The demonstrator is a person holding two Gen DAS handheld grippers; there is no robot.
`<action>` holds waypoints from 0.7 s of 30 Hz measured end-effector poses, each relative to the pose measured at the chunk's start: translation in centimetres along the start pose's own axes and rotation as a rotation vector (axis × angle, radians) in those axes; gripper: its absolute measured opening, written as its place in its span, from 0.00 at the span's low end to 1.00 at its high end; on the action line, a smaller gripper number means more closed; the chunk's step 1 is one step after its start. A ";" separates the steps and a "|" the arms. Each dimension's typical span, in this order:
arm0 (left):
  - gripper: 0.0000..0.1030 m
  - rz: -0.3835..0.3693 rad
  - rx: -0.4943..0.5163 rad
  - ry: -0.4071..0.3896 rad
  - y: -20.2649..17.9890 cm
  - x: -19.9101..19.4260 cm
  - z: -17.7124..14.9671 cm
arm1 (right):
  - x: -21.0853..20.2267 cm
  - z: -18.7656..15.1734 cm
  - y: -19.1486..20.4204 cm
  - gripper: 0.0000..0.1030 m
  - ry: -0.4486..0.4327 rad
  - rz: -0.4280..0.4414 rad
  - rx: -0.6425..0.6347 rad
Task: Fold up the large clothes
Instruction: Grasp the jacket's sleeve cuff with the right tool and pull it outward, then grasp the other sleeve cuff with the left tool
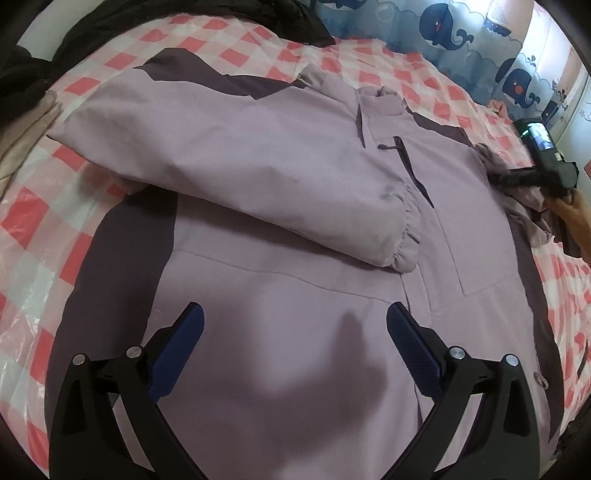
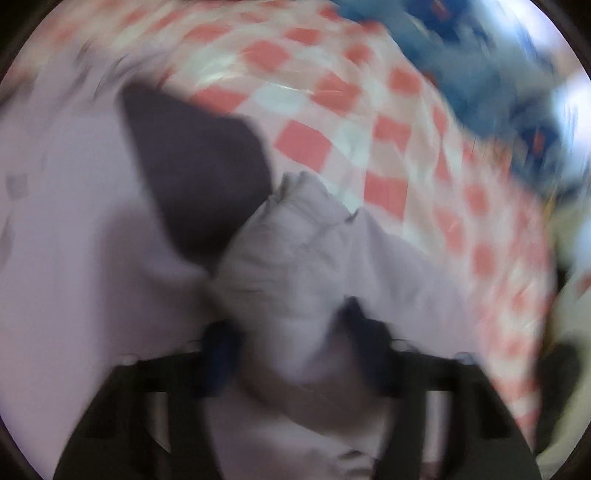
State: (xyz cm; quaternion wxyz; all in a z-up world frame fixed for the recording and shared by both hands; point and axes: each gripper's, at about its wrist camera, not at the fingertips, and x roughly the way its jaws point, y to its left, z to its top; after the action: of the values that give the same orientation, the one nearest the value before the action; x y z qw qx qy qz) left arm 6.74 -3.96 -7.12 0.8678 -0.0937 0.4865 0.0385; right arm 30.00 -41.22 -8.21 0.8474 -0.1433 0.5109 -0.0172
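A lilac jacket (image 1: 288,280) with dark purple panels lies front up on the checked bed. Its left sleeve (image 1: 236,162) is folded across the chest, cuff near the zip. My left gripper (image 1: 295,325) is open and empty, hovering above the jacket's lower front. My right gripper (image 1: 517,177) shows at the jacket's right edge, shut on the right sleeve cuff (image 1: 491,158). The right wrist view is blurred: the gripper (image 2: 291,343) holds a bunch of lilac sleeve cloth (image 2: 299,251) between its jaws, lifted above the jacket body (image 2: 74,258).
The bed has a pink and white checked cover (image 1: 44,221) under clear plastic. Dark clothes (image 1: 110,22) lie at the far left. A blue whale-print curtain (image 1: 443,33) hangs behind the bed. Beige cloth (image 1: 14,147) lies at the left edge.
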 end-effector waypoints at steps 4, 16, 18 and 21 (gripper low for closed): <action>0.92 0.003 0.006 0.009 -0.4 0.6 -0.3 | -4.3 -0.9 -7.2 0.30 -0.154 0.132 0.253; 0.92 0.006 0.008 -0.014 -0.7 0.7 -0.3 | -13.5 -23.2 -36.4 0.29 -0.367 0.065 1.141; 0.92 0.011 0.008 -0.018 -0.6 0.7 -0.3 | -12.2 -27.5 -37.8 0.42 -0.276 -0.010 1.238; 0.92 0.022 0.031 -0.039 -0.8 0.3 -0.2 | -11.3 -31.3 -37.7 0.51 -0.262 0.015 1.322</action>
State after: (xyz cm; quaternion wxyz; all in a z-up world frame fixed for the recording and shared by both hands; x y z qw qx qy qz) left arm 6.89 -4.75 -7.39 0.8780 -0.0741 0.4710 0.0426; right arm 1.78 -82.38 -2.38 0.8120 0.4081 0.2870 -0.3028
